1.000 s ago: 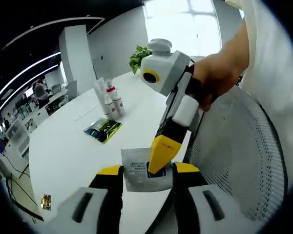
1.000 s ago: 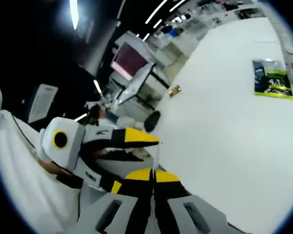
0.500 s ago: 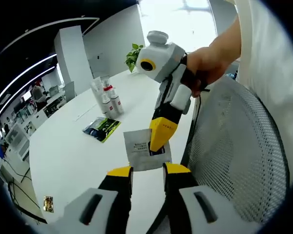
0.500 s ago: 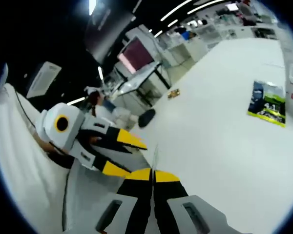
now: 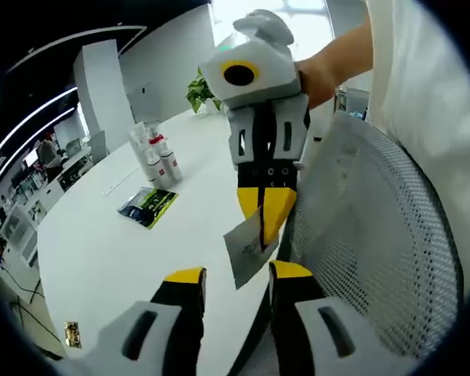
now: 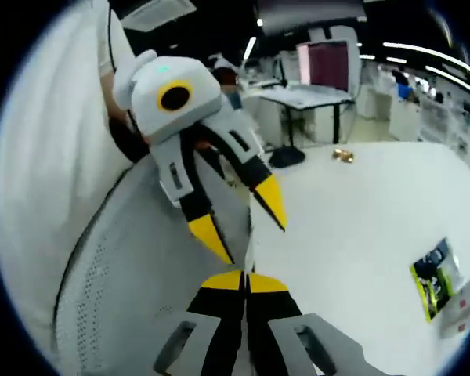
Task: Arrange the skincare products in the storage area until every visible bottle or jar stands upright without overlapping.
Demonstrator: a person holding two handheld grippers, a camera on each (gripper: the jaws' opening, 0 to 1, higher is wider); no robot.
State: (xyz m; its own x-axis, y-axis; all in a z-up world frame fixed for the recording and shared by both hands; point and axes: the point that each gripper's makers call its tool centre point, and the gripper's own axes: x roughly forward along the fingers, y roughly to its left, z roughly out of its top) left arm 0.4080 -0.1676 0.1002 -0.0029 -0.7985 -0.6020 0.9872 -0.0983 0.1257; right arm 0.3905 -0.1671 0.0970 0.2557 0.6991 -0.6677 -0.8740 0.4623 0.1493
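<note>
A small white sachet hangs in the air above the edge of the white table, pinched by its upper corner between the closed yellow tips of the right gripper, which comes down from above in the left gripper view. The left gripper sits just below the sachet with its jaws spread apart, gripping nothing. In the right gripper view the sachet shows edge-on as a thin line rising from the closed tips. Farther back on the table lie a green-and-black packet and a cluster of upright bottles. A grey mesh chair back stands beside the table edge
</note>
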